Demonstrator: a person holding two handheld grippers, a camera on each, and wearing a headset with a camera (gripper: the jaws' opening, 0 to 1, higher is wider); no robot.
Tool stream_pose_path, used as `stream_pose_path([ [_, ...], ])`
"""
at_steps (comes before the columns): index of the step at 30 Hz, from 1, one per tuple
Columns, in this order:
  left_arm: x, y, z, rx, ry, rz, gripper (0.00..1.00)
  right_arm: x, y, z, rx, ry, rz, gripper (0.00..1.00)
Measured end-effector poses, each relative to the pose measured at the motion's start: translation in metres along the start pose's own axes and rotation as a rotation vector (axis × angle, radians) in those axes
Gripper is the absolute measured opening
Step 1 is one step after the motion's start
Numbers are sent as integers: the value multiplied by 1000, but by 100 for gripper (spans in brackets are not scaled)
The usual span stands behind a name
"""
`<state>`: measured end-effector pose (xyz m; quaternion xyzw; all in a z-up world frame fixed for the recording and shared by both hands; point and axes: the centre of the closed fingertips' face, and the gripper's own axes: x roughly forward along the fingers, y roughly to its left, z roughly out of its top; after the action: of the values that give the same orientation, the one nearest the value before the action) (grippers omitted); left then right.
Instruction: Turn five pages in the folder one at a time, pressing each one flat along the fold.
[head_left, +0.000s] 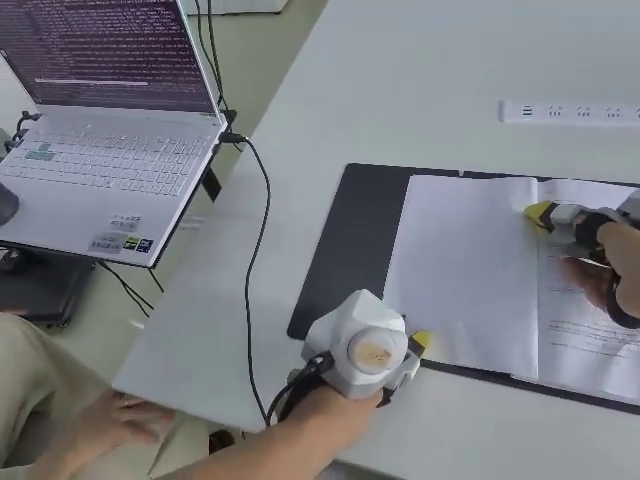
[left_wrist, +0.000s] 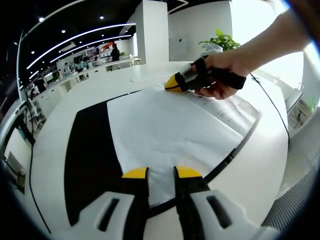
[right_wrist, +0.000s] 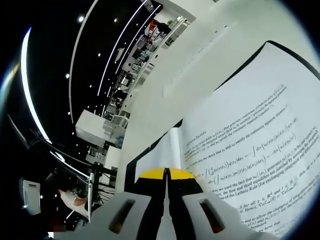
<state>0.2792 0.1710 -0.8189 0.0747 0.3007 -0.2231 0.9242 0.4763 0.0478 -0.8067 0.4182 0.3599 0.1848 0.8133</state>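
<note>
A black folder (head_left: 350, 240) lies open on the white table. A turned blank page (head_left: 465, 270) covers its left half and a printed page (head_left: 590, 330) lies on the right. My right gripper (head_left: 537, 213) is shut, its yellow tips down on the fold near the top of the pages. In its own view the right gripper (right_wrist: 166, 172) points along the fold, with the printed page (right_wrist: 250, 150) to its right. My left gripper (head_left: 418, 342) sits at the folder's near edge. Its jaws (left_wrist: 161, 172) stand a narrow gap apart over the blank page's (left_wrist: 165, 125) edge, holding nothing.
An open laptop (head_left: 110, 130) stands on a stand at the left, off the table. Its black cable (head_left: 258, 250) runs across the table just left of the folder. A white power strip (head_left: 570, 112) lies at the far right. A person's hand rests at the lower left.
</note>
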Motion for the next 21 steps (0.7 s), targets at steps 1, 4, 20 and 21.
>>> stream_pose_path([
  [1,0,0,0,-1,1,0,18,4,1,3,-3,0,-2,0],
  [4,1,0,0,1,4,1,18,14,3,12,-6,-10,-11,0],
  [20,2,1,-1,4,2,4,18,18,0,18,28,-11,-20,0],
  [21,2,1,-1,5,2,4,18,16,1,13,23,7,-14,0],
])
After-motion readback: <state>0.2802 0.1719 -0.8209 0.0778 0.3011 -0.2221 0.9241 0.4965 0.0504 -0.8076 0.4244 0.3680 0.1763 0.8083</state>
